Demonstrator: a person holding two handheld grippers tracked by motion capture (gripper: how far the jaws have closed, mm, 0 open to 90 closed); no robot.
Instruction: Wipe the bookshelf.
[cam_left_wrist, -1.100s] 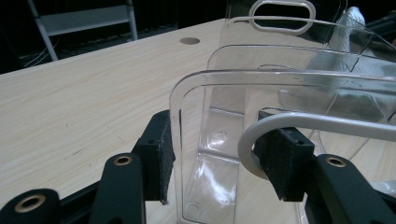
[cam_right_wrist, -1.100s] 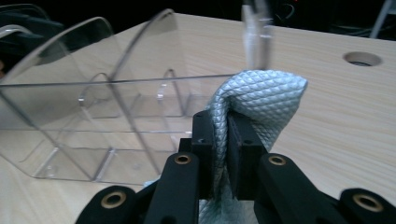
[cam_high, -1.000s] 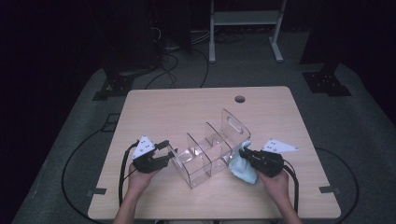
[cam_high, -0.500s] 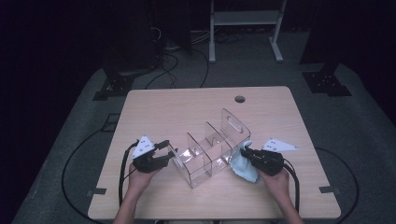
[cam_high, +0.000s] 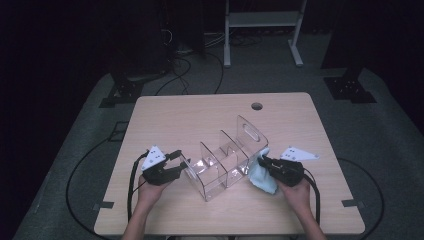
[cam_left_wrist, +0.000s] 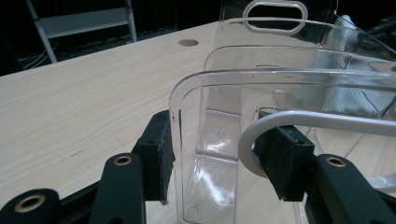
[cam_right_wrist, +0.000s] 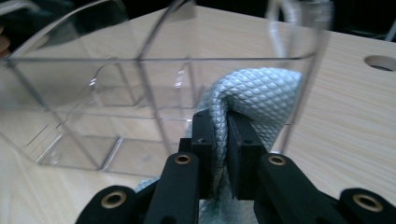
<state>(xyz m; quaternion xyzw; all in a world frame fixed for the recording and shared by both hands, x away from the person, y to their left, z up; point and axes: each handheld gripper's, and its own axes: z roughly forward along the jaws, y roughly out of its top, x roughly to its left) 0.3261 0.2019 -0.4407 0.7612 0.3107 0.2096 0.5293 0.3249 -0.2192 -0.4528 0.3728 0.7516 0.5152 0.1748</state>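
- Since the earlier frames almost nothing has moved: both hands, the rack and the cloth lie where they did.
- The left claw (cam_high: 184, 165) is clamped on the near end wall of the clear rack (cam_high: 227, 162); in the left gripper view one pad (cam_left_wrist: 161, 156) sits outside the wall, the other inside, beside a white curved bar (cam_left_wrist: 299, 122).
- The right claw (cam_right_wrist: 227, 140) is pinched tight on a fold of pale blue cloth (cam_right_wrist: 254, 95), its quilted weave bulging above the pads and pressed against the rack's side.
- In the high view the cloth (cam_high: 261, 176) lies at the rack's right side, touching it, under the right claw (cam_high: 264, 162).
- The rack stands slantwise mid-counter (cam_high: 200, 120), its handle slot at the far end.
- No brand, label or writing can be read on rack, cloth or claws.
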